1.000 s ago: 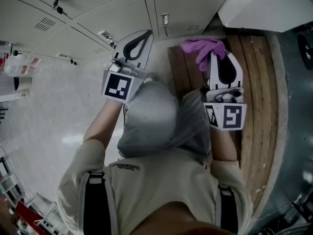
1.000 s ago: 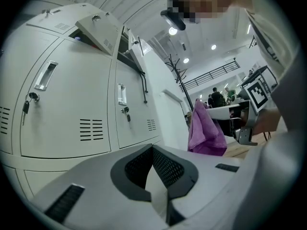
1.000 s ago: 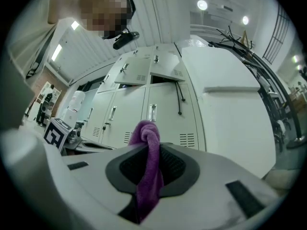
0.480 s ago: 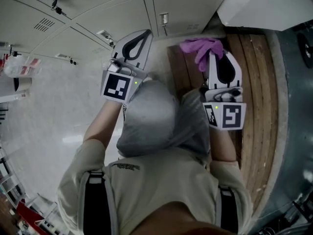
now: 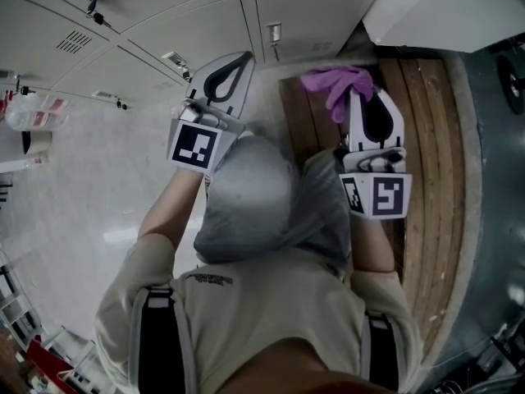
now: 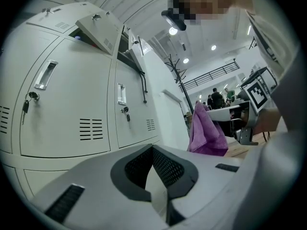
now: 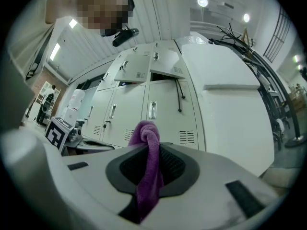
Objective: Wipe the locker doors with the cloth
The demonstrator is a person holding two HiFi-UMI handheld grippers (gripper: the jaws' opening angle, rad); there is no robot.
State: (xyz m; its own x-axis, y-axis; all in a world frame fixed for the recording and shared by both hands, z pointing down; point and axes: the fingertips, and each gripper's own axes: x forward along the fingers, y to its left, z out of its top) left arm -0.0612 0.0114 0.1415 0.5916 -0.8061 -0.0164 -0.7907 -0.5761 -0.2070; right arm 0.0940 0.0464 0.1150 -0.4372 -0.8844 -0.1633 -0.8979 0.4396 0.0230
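Grey locker doors (image 5: 303,15) run along the top of the head view, some with keys in their locks. A purple cloth (image 5: 335,81) is bunched at the tip of my right gripper (image 5: 358,95), which is shut on it, a short way from the lower doors. In the right gripper view the cloth (image 7: 146,135) hangs through the jaws of the right gripper (image 7: 151,150), with locker doors (image 7: 144,109) behind it. My left gripper (image 5: 244,59) is shut with nothing in it. The left gripper (image 6: 152,150) points at a locker door (image 6: 67,104), and the cloth (image 6: 205,133) hangs to its right.
A wooden slatted bench (image 5: 426,162) lies under my right gripper. A white block (image 5: 443,6) stands against the lockers at the upper right. Glossy pale floor (image 5: 74,212) spreads to the left. Upper locker doors (image 6: 96,30) hang open. People (image 6: 216,98) stand far off.
Almost nothing differs. The right gripper and the cloth have crept very slightly left; the left gripper stays where it was.
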